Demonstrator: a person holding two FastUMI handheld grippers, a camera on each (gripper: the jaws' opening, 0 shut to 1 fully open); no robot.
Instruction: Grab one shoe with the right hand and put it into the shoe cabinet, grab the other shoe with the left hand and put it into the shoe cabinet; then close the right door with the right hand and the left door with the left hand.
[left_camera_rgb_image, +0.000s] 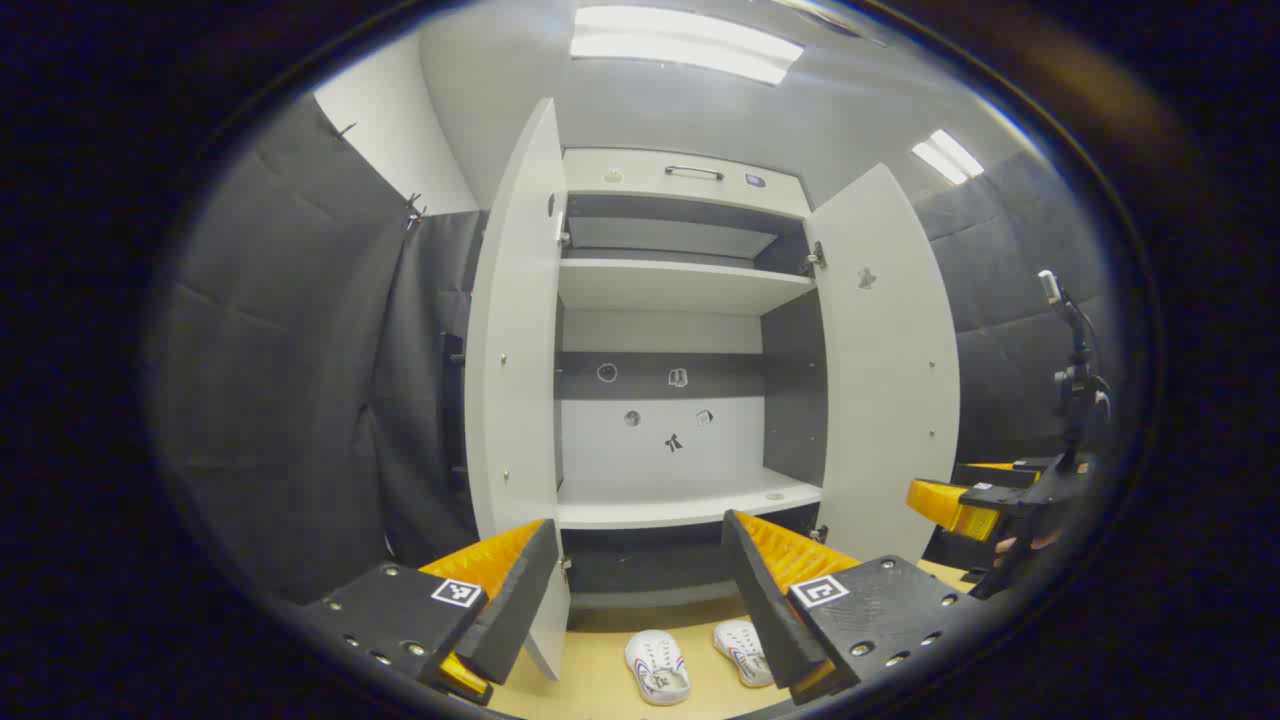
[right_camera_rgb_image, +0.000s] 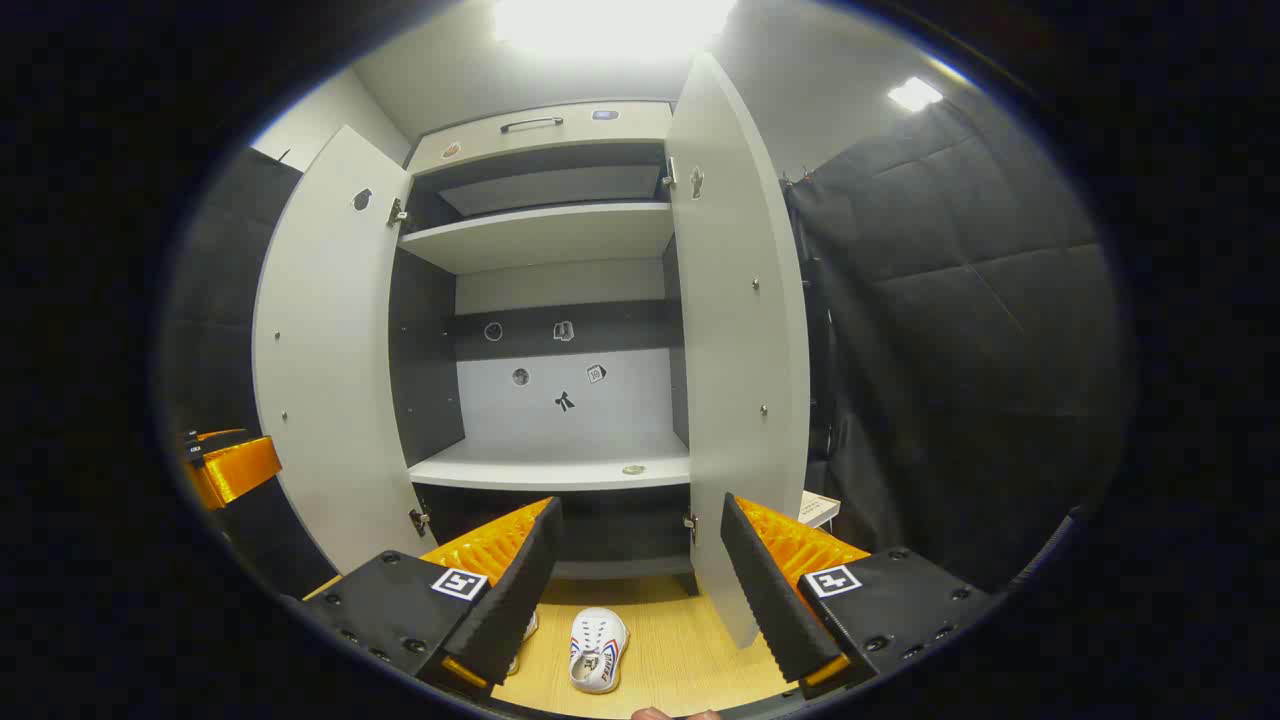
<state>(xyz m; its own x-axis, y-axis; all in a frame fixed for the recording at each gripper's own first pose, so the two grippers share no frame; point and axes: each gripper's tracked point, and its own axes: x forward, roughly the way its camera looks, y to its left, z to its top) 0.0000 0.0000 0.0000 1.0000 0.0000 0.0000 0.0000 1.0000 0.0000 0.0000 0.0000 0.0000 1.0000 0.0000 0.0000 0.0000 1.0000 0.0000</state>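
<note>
Left gripper view has the left claw (left_camera_rgb_image: 640, 590) spread wide, empty, facing the shoe cabinet (left_camera_rgb_image: 680, 300) with both doors open. Two white shoes (left_camera_rgb_image: 658, 665) lie on the floor near it. Right claw (right_camera_rgb_image: 640, 580) also gapes wide.

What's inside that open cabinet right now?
The shoe cabinet holds no shoes yet: bare shelves, a few stickers on the back panel. Both shoes sit on the floor in front. The claw fingers hide part of the bottom compartment.

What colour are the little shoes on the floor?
The shoes are white with red and blue stripes, clearest in the left gripper view.
</note>
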